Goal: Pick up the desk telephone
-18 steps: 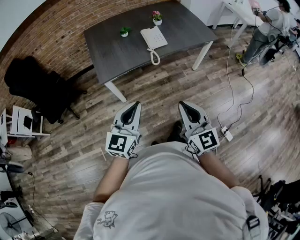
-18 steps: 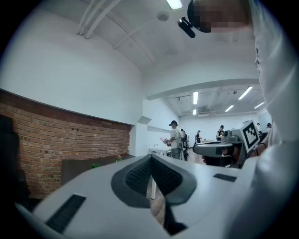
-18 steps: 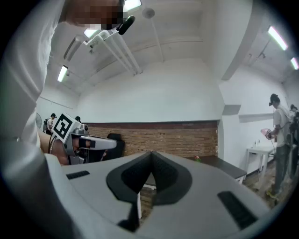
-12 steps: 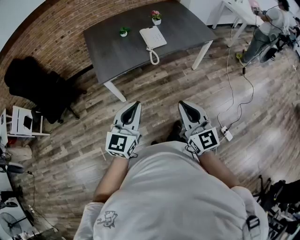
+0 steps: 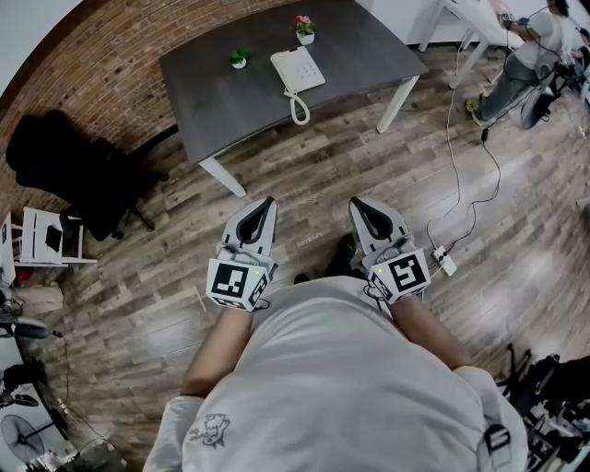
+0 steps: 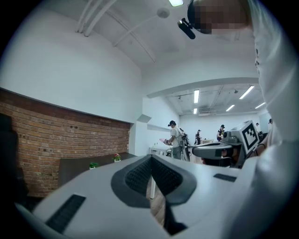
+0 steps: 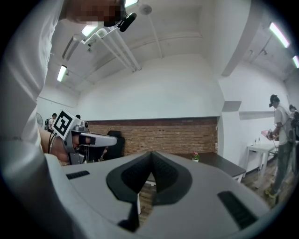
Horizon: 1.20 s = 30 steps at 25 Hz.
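1. Locate the desk telephone. It lies flat on the dark bench, towards the brick wall. Its coiled cord runs from it towards the near edge of the bench. Neither claw touches it.
2. Check the left claw and the right claw. You hold both low in front of your body, over the wooden floor, well apart from the bench. In each gripper view the jaws are clenched together with nothing between them.
3. Expect a failed grasp if you reach the telephone with clenched jaws: they would push the base across the bench instead of straddling it.
4. Mind the coiled cord. A claw that catches a loop may drag the telephone, and a tilted base may shed its handset.
5. Mind the two pots just beside the telephone, the green plant and the pink-flowered plant. A wide approach from the far side may tip either one.
6. Watch your feet. A cable trails over the floor to your right, and treading on it could jolt your reach.
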Tool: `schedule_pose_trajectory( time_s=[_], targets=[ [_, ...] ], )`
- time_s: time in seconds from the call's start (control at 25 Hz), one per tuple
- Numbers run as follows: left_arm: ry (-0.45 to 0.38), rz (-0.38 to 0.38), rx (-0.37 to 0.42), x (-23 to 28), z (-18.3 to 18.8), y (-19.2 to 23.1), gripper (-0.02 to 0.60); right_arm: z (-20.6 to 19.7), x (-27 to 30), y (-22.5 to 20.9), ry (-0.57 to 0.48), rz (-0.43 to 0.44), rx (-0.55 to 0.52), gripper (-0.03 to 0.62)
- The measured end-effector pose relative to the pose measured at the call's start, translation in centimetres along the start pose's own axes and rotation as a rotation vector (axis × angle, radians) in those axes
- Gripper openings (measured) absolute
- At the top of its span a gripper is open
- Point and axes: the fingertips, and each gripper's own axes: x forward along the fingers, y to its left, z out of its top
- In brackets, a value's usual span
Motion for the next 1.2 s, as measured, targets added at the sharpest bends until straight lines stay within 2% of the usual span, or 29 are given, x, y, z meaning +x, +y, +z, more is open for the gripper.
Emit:
schedule_pose_trajectory(
  time_s=[0.28, 0.4, 0.52, 0.72, 0.96, 1.2],
  targets=[
    [-0.001, 0.023, 0.014, 2.8, -0.3, -0.3, 0.011, -0.6, 0.8, -4.0, 0.016, -0.032, -0.022, 0.017],
    [0.018, 0.026, 0.002, 5.1, -0.8, -0.3, 0.094, -1.2, 1.9, -5.8, 0.035, 0.011, -0.012, 0.046],
    [0.034, 0.025, -0.006, 7.9, -1.2, -0.1, 0.180, -1.7, 3.6, -7.7, 0.045, 0.064, 0.004, 0.106],
    [0.066, 0.013, 0.001, 13.0, -1.6, -0.2, 0.258, -2.4, 5.9, -11.5, 0.055, 0.139, 0.036, 0.215],
    [0.089, 0.027, -0.005, 18.7, -1.8, -0.8, 0.284, -3.0, 7.3, -16.9, 0.053, 0.201, 0.097, 0.286],
    [0.089, 0.008, 0.006, 23.7, -1.5, -2.5, 0.293, -3.5, 6.7, -22.1, 0.046, 0.177, 0.105, 0.302]
  ],
)
